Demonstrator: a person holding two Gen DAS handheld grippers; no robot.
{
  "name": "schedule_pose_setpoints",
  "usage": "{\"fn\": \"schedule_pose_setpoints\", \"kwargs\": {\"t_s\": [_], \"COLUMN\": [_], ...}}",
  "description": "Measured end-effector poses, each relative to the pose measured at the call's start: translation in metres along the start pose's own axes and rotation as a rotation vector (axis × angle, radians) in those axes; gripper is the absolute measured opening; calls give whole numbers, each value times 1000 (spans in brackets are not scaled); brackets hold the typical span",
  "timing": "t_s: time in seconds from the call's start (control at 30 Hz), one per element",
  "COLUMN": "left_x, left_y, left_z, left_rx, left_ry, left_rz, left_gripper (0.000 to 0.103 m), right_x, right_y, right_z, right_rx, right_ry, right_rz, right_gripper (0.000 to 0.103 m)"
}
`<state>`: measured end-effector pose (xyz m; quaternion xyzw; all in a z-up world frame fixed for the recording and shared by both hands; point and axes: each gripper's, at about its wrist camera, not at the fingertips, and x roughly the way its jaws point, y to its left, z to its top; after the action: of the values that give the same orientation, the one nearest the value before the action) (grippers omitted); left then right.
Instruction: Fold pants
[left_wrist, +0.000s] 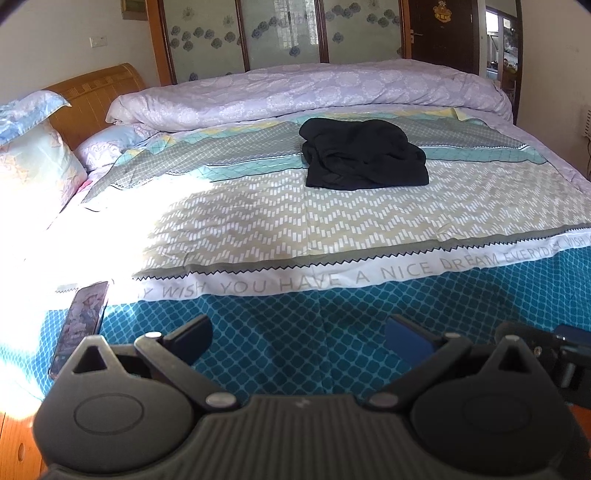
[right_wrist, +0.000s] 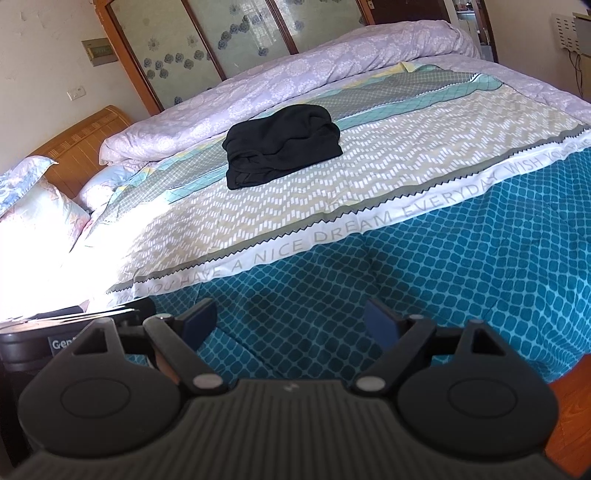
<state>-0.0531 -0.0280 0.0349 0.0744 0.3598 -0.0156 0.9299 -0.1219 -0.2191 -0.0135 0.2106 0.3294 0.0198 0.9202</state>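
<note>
Black pants (left_wrist: 364, 154) lie in a folded, rumpled bundle on the patterned bedspread (left_wrist: 258, 221), far across the bed. In the right wrist view the same pants (right_wrist: 282, 144) sit up and left of centre. My left gripper (left_wrist: 298, 338) hovers over the near teal edge of the bed, jaws wide apart, nothing between them. My right gripper (right_wrist: 291, 324) is likewise open and empty over the teal hanging side, well short of the pants. The right gripper's body (left_wrist: 554, 350) shows at the right edge of the left wrist view.
A phone (left_wrist: 81, 325) lies on the bed's near left edge. A rolled lilac duvet (left_wrist: 314, 92) runs along the far side; pillows (left_wrist: 33, 162) and a wooden headboard (left_wrist: 96, 96) are at left. Orange wooden floor (right_wrist: 572, 406) lies below the bed.
</note>
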Motion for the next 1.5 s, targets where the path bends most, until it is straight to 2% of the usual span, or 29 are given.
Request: {"fn": "schedule_pose_setpoints", "kwargs": {"t_s": [0.23, 0.43, 0.97, 1.5], "left_x": [-8, -11, 1, 6], "left_y": [3, 1, 4, 5], "left_z": [4, 4, -1, -4], "left_rx": [-11, 31, 39, 69], "left_ry": [-35, -67, 3, 12], "left_rz": [21, 64, 73, 111], "left_gripper": [103, 103, 103, 103], "right_x": [-8, -10, -11, -10], "right_y": [4, 4, 0, -3], "right_z": [3, 5, 5, 5], "right_rx": [-19, -15, 15, 25], "right_ry": [-30, -42, -45, -35], "right_rz": [-4, -4, -14, -16], "right_gripper": [89, 89, 89, 89]}}
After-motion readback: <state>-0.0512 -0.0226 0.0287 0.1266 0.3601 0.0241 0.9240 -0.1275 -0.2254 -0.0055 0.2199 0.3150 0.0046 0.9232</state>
